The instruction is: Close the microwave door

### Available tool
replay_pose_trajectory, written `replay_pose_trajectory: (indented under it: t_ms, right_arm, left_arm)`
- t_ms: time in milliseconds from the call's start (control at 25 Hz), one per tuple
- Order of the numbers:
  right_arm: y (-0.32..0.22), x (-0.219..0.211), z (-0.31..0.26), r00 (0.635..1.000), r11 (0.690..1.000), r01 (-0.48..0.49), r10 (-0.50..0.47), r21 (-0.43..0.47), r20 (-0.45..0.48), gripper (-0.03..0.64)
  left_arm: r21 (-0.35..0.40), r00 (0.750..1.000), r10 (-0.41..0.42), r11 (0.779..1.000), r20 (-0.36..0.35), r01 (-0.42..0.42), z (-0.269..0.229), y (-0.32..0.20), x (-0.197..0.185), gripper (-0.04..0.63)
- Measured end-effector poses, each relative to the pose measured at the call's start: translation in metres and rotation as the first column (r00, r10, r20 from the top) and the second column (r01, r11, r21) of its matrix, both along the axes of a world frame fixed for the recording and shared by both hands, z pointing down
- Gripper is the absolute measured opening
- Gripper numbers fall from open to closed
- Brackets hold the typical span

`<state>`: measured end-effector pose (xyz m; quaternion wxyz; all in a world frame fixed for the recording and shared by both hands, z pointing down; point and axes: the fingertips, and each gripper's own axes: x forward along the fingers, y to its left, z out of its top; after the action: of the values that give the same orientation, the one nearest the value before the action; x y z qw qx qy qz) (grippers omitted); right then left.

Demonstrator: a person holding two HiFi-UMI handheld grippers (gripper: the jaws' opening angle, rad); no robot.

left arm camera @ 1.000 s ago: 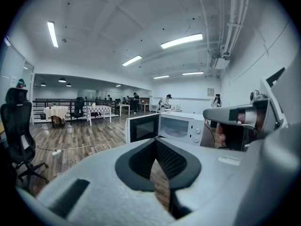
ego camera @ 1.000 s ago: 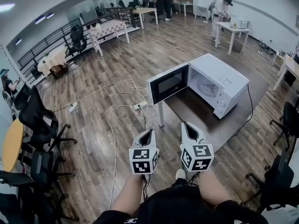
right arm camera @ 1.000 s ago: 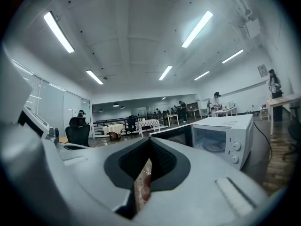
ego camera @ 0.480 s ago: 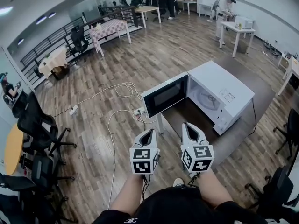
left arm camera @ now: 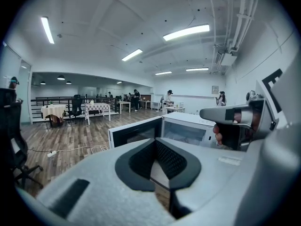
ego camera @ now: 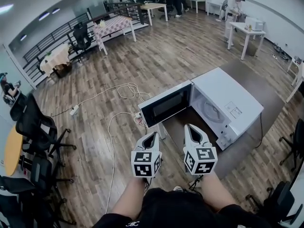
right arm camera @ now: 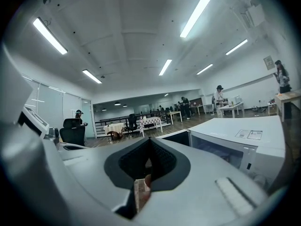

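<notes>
A white microwave (ego camera: pixel 229 98) stands on a dark brown table (ego camera: pixel 247 144), its black-windowed door (ego camera: pixel 165 104) swung wide open to the left over the table's edge. The cavity with a glass turntable (ego camera: pixel 212 110) shows. My left gripper (ego camera: pixel 152 134) and right gripper (ego camera: pixel 189 127) are side by side just short of the table, both shut and empty. The left one points toward the door (left arm camera: pixel 135 133), the right one toward the microwave's body (right arm camera: pixel 237 142). The left gripper view shows its own jaws (left arm camera: pixel 157 144) closed, and the right gripper view shows the same (right arm camera: pixel 149 144).
White cables (ego camera: pixel 124 90) and a power strip (ego camera: pixel 74 109) lie on the wooden floor left of the table. Black office chairs (ego camera: pixel 35 127) stand at the left, another at the right (ego camera: pixel 293 139). Tables (ego camera: pixel 114 27) and people are far back.
The microwave and its table have come closer and lower in the head view as the person walks toward them. Both grippers keep their places and stay shut.
</notes>
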<state>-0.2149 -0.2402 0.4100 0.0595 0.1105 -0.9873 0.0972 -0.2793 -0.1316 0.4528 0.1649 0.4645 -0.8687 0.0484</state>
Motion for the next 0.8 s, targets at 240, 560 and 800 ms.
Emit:
replay_pose_trajectory:
  t_ms: [240,560,800]
  right_arm:
    - [-0.008,-0.021,0.01,1.0,1.0,-0.004,0.004,-0.004,-0.025,0.008]
    - [-0.025,-0.053,0.016,0.996,0.997,-0.082,0.082,-0.008,-0.043,0.008]
    - [-0.022,-0.085,0.02,0.992,0.993,-0.117,0.116,-0.016,-0.056,0.008]
  left_arm:
    - [-0.001,1.0,0.007,1.0,-0.008,-0.007,0.006,-0.01,-0.025,0.011]
    - [-0.017,0.996,0.074,0.997,0.048,-0.073,0.011,-0.014,-0.081,0.009]
    - [-0.005,0.993,0.109,0.994,0.049,-0.109,0.014,-0.006,-0.128,0.068]
